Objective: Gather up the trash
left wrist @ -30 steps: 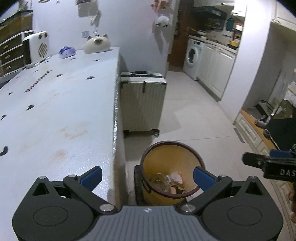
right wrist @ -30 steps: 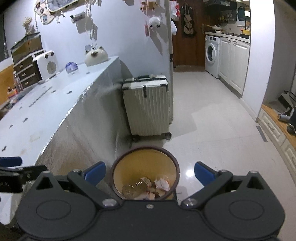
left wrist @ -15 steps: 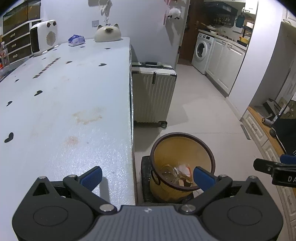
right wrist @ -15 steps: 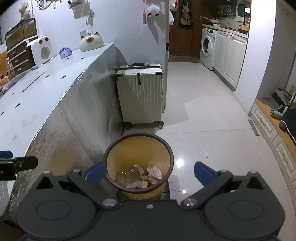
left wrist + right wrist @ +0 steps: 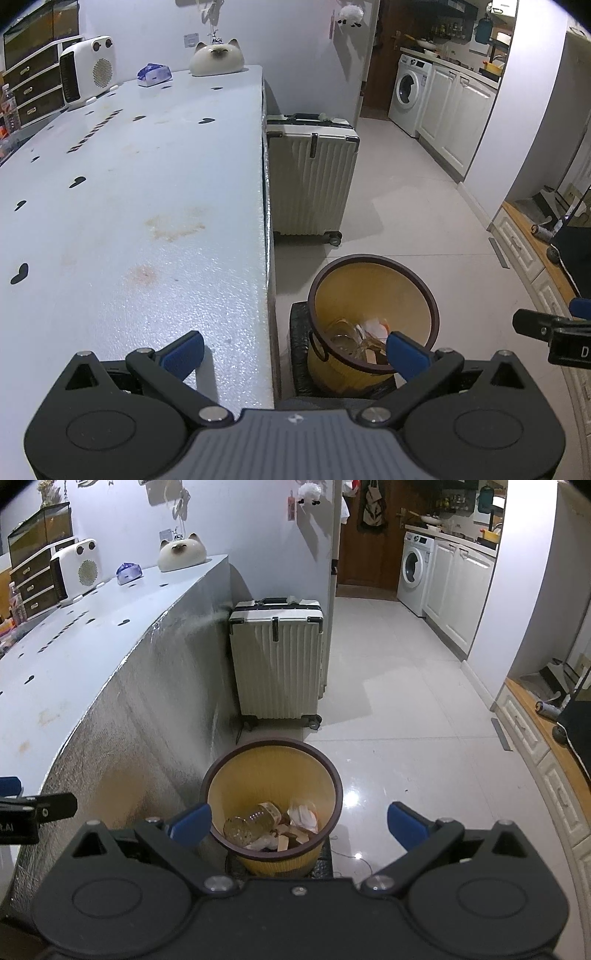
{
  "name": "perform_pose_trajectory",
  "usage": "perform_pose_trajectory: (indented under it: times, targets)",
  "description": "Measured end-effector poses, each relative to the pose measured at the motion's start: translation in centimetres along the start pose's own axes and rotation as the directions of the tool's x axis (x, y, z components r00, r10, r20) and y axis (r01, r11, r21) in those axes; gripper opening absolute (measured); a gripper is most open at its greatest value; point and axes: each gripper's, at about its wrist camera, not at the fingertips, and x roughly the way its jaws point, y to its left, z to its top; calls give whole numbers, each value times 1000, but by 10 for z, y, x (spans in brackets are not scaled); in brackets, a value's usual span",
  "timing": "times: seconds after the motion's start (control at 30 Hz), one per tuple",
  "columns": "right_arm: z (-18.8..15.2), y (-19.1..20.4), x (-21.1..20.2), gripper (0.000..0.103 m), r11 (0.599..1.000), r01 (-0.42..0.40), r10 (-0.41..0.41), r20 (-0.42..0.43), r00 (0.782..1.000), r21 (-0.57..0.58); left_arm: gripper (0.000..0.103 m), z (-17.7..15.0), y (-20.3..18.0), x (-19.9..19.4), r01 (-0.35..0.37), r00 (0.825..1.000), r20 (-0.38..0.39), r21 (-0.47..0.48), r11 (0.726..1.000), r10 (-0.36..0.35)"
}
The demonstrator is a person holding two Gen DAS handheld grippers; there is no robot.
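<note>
A yellow waste bin (image 5: 373,291) with a dark rim stands on the floor beside the table's end; in the right wrist view the waste bin (image 5: 271,775) sits straight ahead. Inside lie a clear plastic bottle (image 5: 255,821), crumpled paper (image 5: 304,816) and other scraps. My left gripper (image 5: 295,352) is open and holds nothing, its left finger over the table edge and its right finger over the bin. My right gripper (image 5: 299,823) is open and empty above the bin's near rim.
A long pale table (image 5: 129,192) fills the left, with a white heater (image 5: 86,72), a cat-shaped object (image 5: 218,59) and a blue packet (image 5: 155,74) at its far end. A white suitcase (image 5: 279,664) stands behind the bin. Tiled floor runs toward a kitchen with a washing machine (image 5: 415,572).
Both grippers have drawn back and risen a little, so the bin sits lower and farther ahead in each view. The left gripper shifted over the table edge. Both stay open.
</note>
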Motion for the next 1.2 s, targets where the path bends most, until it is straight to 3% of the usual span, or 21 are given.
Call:
perform_pose_trajectory:
  times: [1.2]
  targets:
    - [1, 0, 0, 102, 1000, -1, 1, -11, 1000, 0, 103, 0, 0, -1, -1, 1000, 4, -2, 1000, 1]
